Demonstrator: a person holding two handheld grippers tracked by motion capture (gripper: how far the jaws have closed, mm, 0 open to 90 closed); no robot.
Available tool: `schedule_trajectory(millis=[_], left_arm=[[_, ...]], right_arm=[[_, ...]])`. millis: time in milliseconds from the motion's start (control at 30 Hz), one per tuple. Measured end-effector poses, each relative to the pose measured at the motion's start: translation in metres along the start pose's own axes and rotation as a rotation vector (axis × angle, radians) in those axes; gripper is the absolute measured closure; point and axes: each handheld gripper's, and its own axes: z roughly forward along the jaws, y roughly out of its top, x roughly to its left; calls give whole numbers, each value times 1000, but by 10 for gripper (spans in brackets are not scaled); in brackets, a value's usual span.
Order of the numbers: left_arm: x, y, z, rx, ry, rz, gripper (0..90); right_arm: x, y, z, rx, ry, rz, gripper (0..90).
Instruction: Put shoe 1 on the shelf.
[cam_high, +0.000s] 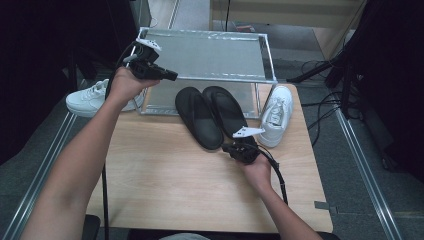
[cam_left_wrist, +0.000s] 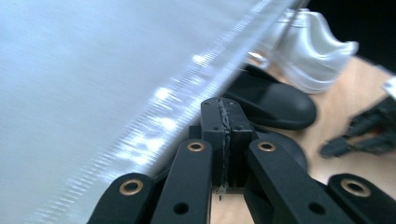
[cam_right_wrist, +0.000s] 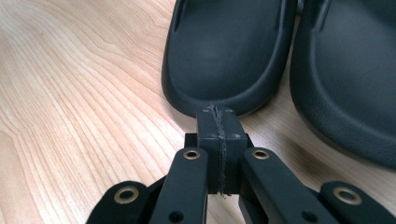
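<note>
R hand-held gripper (cam_right_wrist: 218, 114), jaws pressed together and empty, sat at 6 o'clock of the black slide sandal (cam_right_wrist: 224, 51); should've spread before pinching heel rim.

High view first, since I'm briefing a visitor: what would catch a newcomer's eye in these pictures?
The pair of black slippers lying side by side mid-table, toes partly under the metal rack. A white sneaker stands to their right, another white sneaker left of the rack. The right hand-held gripper, shut, points at a slipper's heel; the left hand-held gripper, shut, is raised by the rack.
</note>
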Motion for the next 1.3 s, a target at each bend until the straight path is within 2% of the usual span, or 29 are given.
schedule_trajectory(millis=[33,200,300,433,467,567,700,900,1300], left_arm=[[3,3,1,8,25,3,900],[18,6,10,36,60,-26,900],[21,5,13,30,58,-27,900],[20,4,13,35,56,-11,900],[20,4,13,37,59,-8,900],[21,4,13,43,50,-25,900],[19,4,14,48,63,-10,900],[12,8,13,79,97,7,900],[13,6,13,70,89,1,900]], right_arm=[[0,0,1,4,2,1,900],[-2,-1,3,3,-1,7,900],[-3,1,5,4,-3,24,900],[-1,3,10,15,-1,20,900],[0,3,12,19,-4,7,900],[3,3,17,23,-12,0,900],[9,7,20,31,-32,-46,900],[13,13,30,24,-25,-49,900],[29,30,56,-1,-10,-37,900]])
